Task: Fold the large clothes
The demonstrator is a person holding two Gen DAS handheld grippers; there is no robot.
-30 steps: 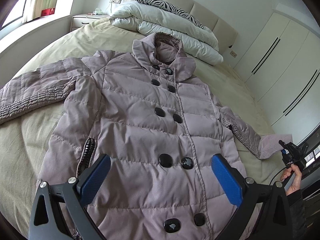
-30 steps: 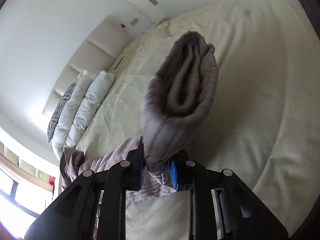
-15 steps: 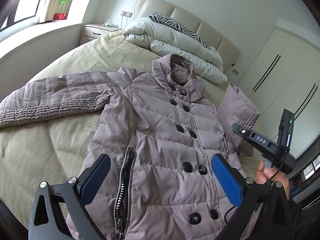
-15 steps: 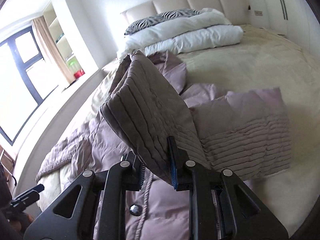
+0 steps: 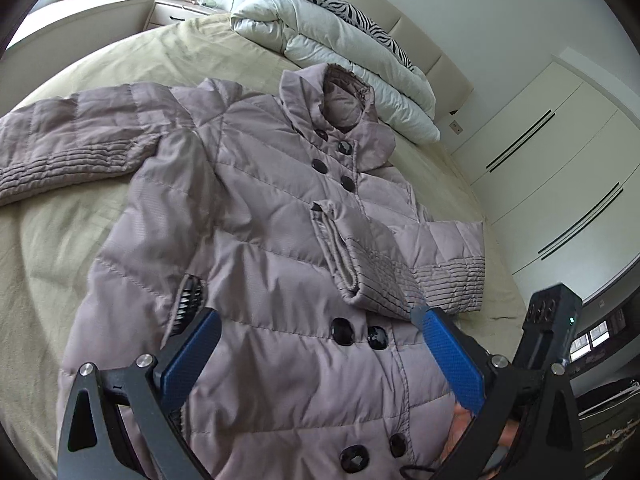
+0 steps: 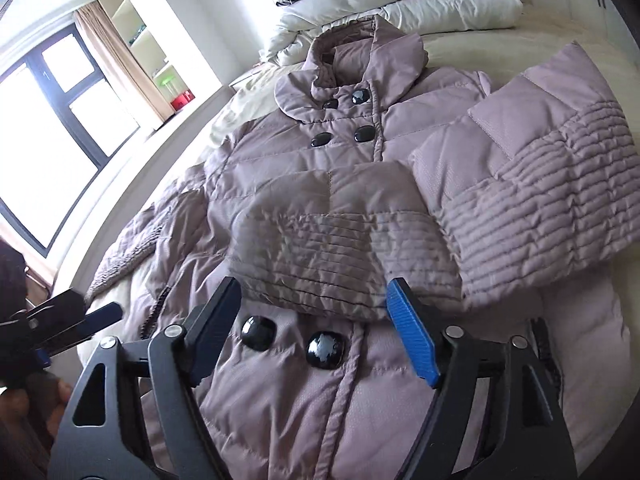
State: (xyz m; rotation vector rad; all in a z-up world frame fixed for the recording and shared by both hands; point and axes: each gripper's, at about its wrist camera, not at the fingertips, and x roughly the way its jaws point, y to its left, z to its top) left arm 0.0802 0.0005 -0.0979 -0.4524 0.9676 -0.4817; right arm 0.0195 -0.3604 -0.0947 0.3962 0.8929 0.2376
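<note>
A mauve quilted coat (image 5: 260,208) with black buttons lies front up on the bed (image 5: 60,260). One sleeve (image 5: 360,264) is folded across its chest, with the ribbed cuff (image 6: 344,256) lying flat. My right gripper (image 6: 314,286) hovers just behind that cuff. Its jaws are opening and nothing is between the pads. The other sleeve (image 5: 72,144) stretches out flat to the side. Above the coat's lower front, my left gripper (image 5: 314,316) is open and holds nothing. It also shows at the left edge of the right wrist view (image 6: 86,306).
A folded white duvet (image 5: 340,48) and a zebra pillow (image 5: 352,12) lie at the headboard. A nightstand (image 5: 180,10) stands at one side of the bed and white wardrobe doors (image 5: 560,152) at the other. A large window (image 6: 48,120) is beside the bed.
My right gripper swung the sleeve over the coat's front, then opened and let it go. The sleeve now lies folded across the chest. My left gripper dropped slightly toward the coat.
</note>
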